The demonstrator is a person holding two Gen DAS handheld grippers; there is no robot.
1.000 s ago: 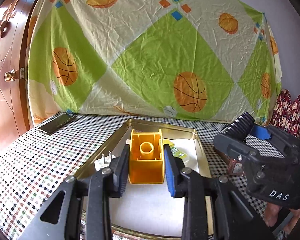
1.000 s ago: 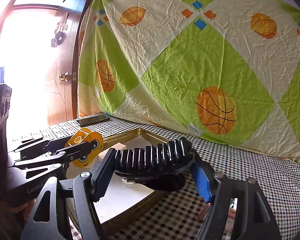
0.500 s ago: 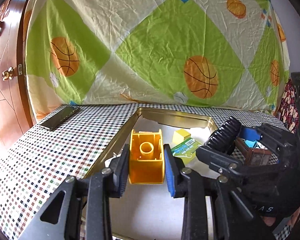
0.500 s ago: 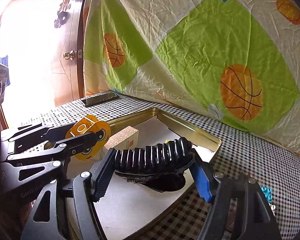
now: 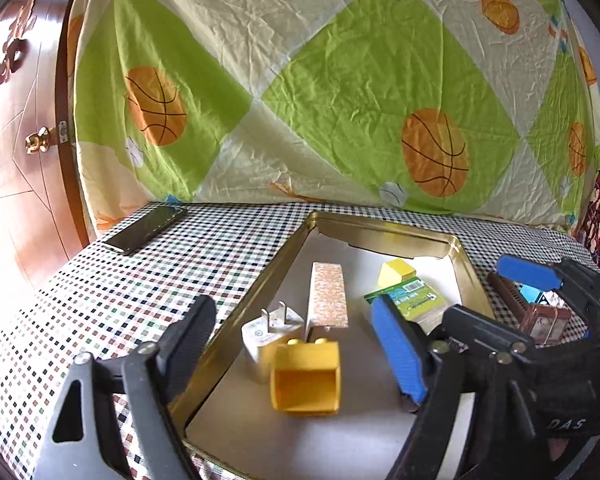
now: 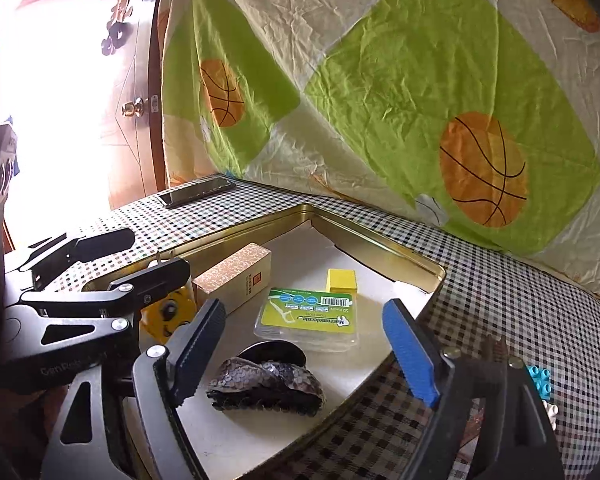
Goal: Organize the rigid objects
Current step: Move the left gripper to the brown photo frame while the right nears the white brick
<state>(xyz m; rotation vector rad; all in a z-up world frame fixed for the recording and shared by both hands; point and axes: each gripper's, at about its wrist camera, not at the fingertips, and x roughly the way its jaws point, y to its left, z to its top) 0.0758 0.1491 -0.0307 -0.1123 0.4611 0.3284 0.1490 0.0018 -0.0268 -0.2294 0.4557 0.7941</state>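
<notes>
We are letting go with both claws over the gold tray (image 5: 256, 288). Left gripper (image 5: 296, 344): jaws opening wide, pads clear of the yellow block (image 5: 306, 378), which is lying on the tray's white floor between them, open side facing us, touching the white plug (image 5: 266, 334). Right gripper (image 6: 308, 344): jaws likewise opening, and the dark sequinned hair clip (image 6: 266, 386) is resting free on the tray floor between them, near the front rim. We are setting things down inside the rim so they are staying gathered. Also in the tray: patterned box (image 5: 327, 294), floss pick pack (image 6: 310, 318), small yellow cube (image 6: 342, 280). A blue brick (image 6: 540, 380) is lying outside on the checked cloth (image 5: 172, 272), probably still to be collected.
</notes>
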